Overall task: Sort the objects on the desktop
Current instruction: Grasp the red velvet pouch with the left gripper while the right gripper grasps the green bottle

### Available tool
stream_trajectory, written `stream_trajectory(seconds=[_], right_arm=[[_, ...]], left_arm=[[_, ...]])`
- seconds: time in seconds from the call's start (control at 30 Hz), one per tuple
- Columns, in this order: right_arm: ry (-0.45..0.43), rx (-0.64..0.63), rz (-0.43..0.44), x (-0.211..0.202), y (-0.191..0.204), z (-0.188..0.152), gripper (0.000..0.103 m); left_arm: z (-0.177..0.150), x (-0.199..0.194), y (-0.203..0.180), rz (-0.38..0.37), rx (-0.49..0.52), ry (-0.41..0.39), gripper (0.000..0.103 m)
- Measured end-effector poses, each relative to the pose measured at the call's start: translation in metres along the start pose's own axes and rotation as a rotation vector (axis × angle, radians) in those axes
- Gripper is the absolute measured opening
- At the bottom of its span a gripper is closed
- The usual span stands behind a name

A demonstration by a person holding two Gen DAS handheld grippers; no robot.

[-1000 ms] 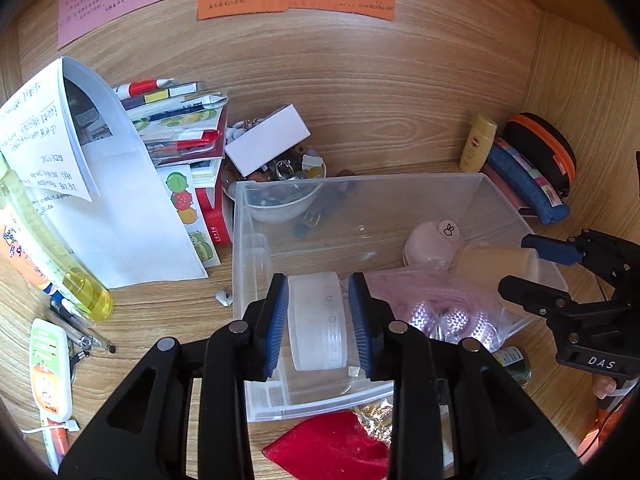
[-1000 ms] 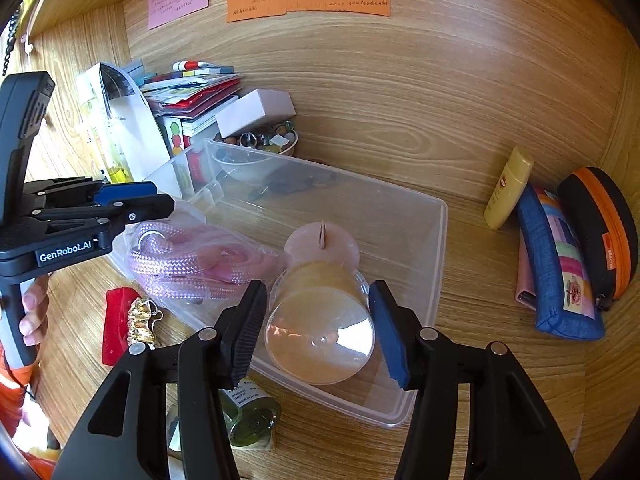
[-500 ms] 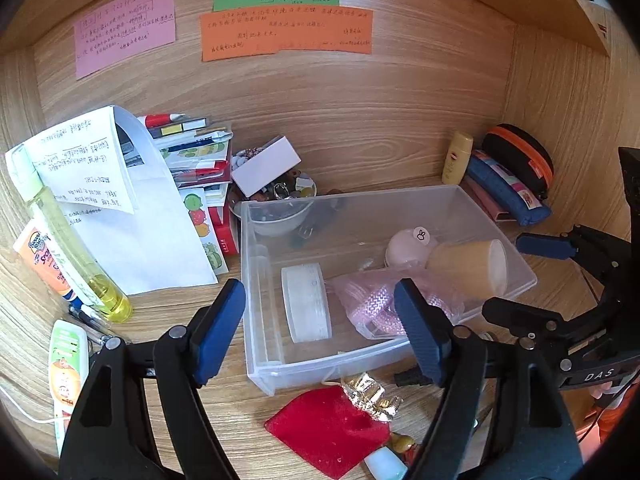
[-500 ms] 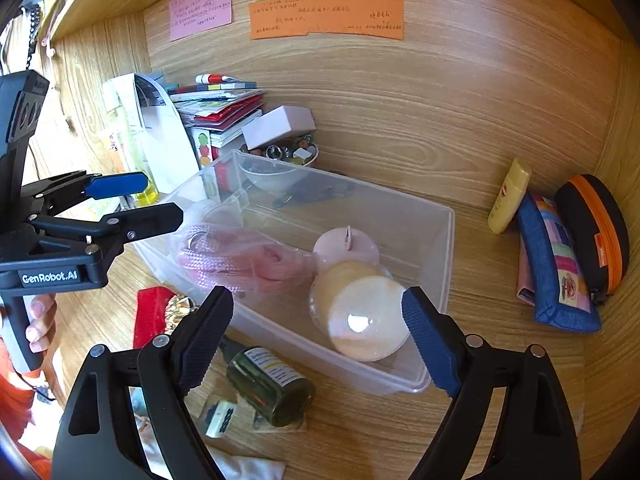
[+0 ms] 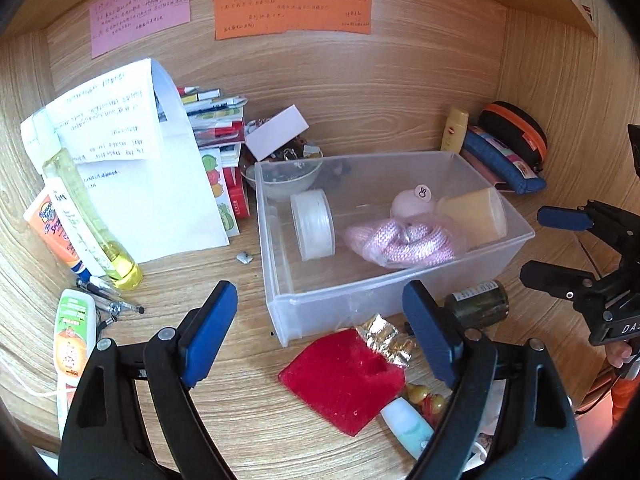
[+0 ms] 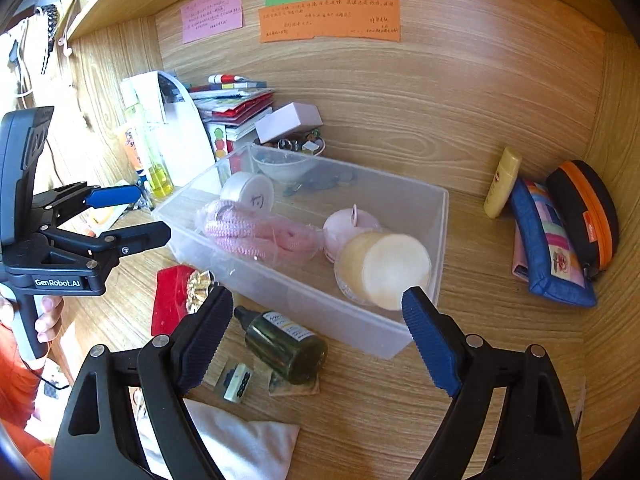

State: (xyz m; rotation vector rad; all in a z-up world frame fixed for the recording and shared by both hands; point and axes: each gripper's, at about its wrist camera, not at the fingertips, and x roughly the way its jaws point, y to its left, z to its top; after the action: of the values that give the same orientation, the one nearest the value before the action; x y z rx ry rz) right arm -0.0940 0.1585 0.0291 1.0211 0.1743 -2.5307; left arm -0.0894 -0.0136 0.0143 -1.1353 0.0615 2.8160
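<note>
A clear plastic bin [image 5: 400, 288] [image 6: 304, 300] holds a white tape roll [image 5: 314, 224] [image 6: 248, 192], a bagged pink rope [image 5: 400, 240] [image 6: 256, 232], a pink round case [image 5: 412, 202] and a pale yellow jar [image 5: 472, 216] [image 6: 384, 268] on its side. My left gripper [image 5: 318, 300] [image 6: 132, 216] hovers before the bin's front wall, its jaws opening with nothing gripped. My right gripper [image 6: 316, 304] [image 5: 556, 246] stands open near the bin's front right corner, empty. In front of the bin lie a red pouch [image 5: 344, 376], gold foil [image 5: 384, 340] and a dark green bottle [image 6: 288, 348].
Papers [image 5: 132, 168], stacked booklets [image 5: 216, 120], a bowl [image 5: 286, 176] and a white box [image 5: 276, 132] crowd the back left. Tubes [image 5: 76, 336] and pens [image 5: 112, 300] lie at the left. Pencil cases [image 6: 548, 240] and a yellow tube [image 6: 502, 182] sit at the right wall. A white cloth [image 6: 240, 440] lies near.
The left gripper let go of the tape roll and the right let go of the yellow jar, both left in the bin. Both opened wide and drew back from the bin.
</note>
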Motion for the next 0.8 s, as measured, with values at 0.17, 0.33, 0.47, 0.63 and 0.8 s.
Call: stream_trajectory(seconds=[0.17,0.33,0.47,0.63,0.8], right_arm=[[0.035,0.012,0.012,0.004,-0.001,-0.013,0.085],[0.078,0.02,0.033,0.013,-0.002,-0.026,0.085],[0.119,0.024,0.053,0.024,-0.002,-0.034,0.085],[0.161,0.03,0.072,0.042,0.002,-0.037,0.085],[0.183,0.029,0.09,0.055,0.006,-0.035,0.085]], left_arm=[[-0.02,0.012,0.005,-0.022,-0.008,0.082,0.085],[-0.038,0.021,0.005,-0.052,-0.012,0.146,0.085],[-0.047,0.031,0.004,-0.088,-0.02,0.189,0.085],[-0.049,0.041,-0.001,-0.105,-0.006,0.211,0.085],[-0.048,0.051,0.0,-0.133,0.006,0.231,0.085]])
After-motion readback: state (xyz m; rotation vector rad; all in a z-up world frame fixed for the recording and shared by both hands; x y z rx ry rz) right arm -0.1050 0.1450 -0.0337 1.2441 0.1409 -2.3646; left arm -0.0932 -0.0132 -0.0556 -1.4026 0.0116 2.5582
